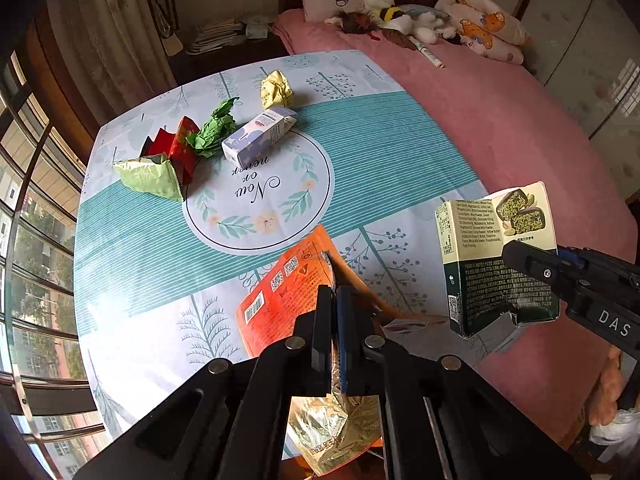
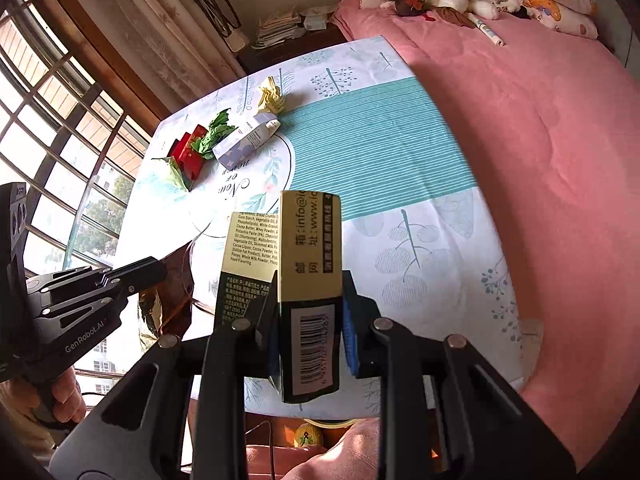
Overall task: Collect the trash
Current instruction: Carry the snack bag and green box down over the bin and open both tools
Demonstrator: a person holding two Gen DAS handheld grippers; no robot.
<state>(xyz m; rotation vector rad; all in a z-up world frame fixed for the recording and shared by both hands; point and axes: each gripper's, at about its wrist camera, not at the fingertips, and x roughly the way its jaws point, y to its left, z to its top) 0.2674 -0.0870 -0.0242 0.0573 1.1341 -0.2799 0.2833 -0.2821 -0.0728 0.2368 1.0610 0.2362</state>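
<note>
**Both grippers loaded above the patterned counter**

Bedroom daylight from the barred window falls on a counter (image 1: 360,120) covered in a teal-and-white leaf-print cloth, with a pink bed (image 1: 500,128) running along its far side.

Left gripper (image 1: 334,300): its jaws are pinched nearly together on an orange snack bag (image 1: 280,280). The bag's long axis runs along the jaws, its printed end with barcode pointing ahead and away, its gold foil inside spilling back beneath the gripper body.

Right gripper (image 2: 310,312): its jaws stand narrow, clamped on the flat sides of a dark green and cream carton (image 2: 310,264). The carton stands on end between the pads, long axis in line with the jaws, barcode end nearest the camera and its torn-open end toward the counter's near edge in the left wrist view.

Beyond both sets of jaws, well apart from them, more trash sits in a loose row near the counter's far window-side corner: a pale green wrapper (image 1: 150,178), red wrappers (image 1: 180,148), a crumpled green paper (image 1: 214,130), a small lilac carton (image 1: 260,136) lying on its side with its long axis slanting toward the bed, and a yellow paper ball (image 1: 276,90) farthest off.

Between the jaws and that row the cloth's round printed emblem lies bare, leaving open room. The counter's bed-side edge butts against the pink cover.
</note>
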